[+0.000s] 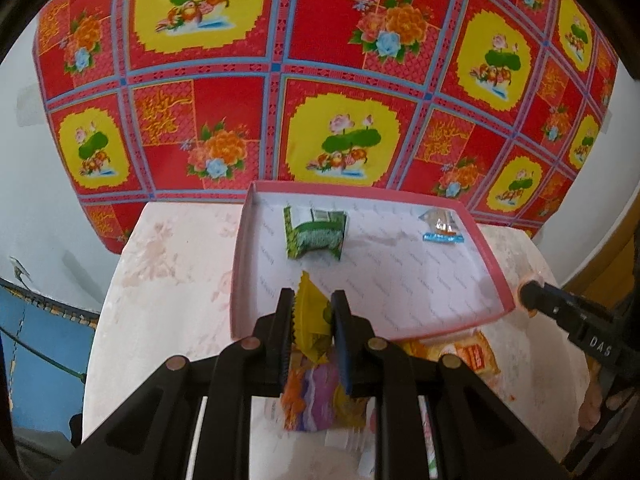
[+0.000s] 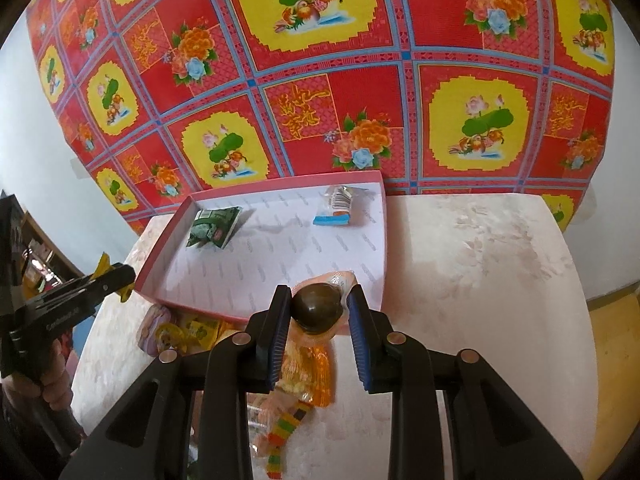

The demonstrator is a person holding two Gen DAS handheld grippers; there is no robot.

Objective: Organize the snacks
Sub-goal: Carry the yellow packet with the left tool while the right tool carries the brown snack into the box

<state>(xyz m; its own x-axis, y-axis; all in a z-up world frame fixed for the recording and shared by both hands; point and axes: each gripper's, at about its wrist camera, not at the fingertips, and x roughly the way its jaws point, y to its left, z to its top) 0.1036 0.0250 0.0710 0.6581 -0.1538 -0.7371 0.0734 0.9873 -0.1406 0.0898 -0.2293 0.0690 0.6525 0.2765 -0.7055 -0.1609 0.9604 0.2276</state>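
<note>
My left gripper point(image 1: 313, 300) is shut on a yellow snack packet point(image 1: 310, 320), held just before the near edge of the pink-rimmed box lid point(image 1: 240, 248). My right gripper point(image 2: 319, 298) is shut on a clear orange-tinted packet with a dark round egg point(image 2: 318, 309) inside, at the lid's near rim point(image 2: 384, 240). In the lid lie a green packet point(image 1: 316, 232) point(image 2: 214, 226) and a small blue-edged clear packet point(image 1: 440, 226) point(image 2: 338, 204). In the right wrist view the left gripper point(image 2: 120, 280) shows at the left with the yellow packet. The right gripper's tip point(image 1: 528, 298) shows at the right of the left wrist view.
Loose snacks lie on the pale marbled table point(image 1: 168, 280) in front of the lid: a purple-orange packet point(image 1: 316, 396), an orange packet point(image 1: 476, 354), yellow packets point(image 2: 196, 330) and a colourful striped candy point(image 2: 284, 432). A red flowered cloth point(image 1: 320, 60) hangs behind. A person's hand point(image 2: 52, 384) holds the left gripper.
</note>
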